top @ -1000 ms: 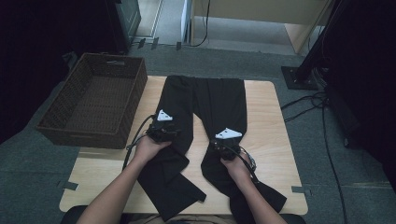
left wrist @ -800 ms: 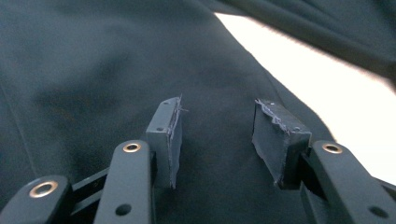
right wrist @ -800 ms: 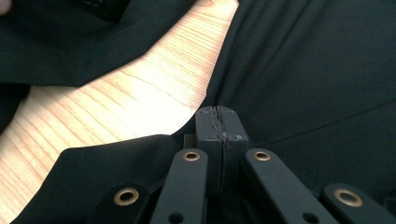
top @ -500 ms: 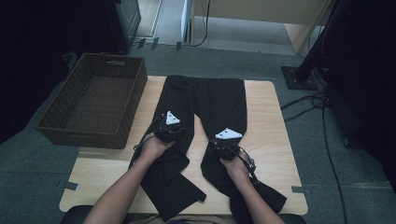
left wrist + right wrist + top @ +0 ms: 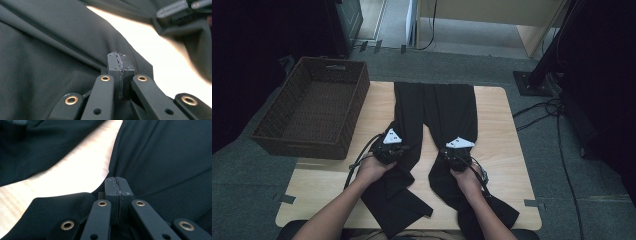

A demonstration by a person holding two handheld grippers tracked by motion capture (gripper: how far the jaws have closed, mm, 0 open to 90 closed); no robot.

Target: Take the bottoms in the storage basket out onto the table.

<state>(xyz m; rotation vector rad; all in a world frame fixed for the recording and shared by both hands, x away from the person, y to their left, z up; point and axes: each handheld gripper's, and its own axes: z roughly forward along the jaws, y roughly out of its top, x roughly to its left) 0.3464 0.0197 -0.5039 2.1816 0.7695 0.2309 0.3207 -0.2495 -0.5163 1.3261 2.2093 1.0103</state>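
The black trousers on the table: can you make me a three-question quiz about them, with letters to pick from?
1. Where is the wicker basket?
A. left of the black trousers
B. on top of them
C. right of them

2. How many grippers are on the trousers?
A. one
B. two
C. three

3. How are the left gripper's jaws?
A. wide open
B. shut on the cloth
C. shut on the basket rim

Answers: 1 A, the basket sits at the table's left edge. 2 B, the left gripper and the right gripper each rest on one leg. 3 B, its pads meet with cloth bunched at their tips.
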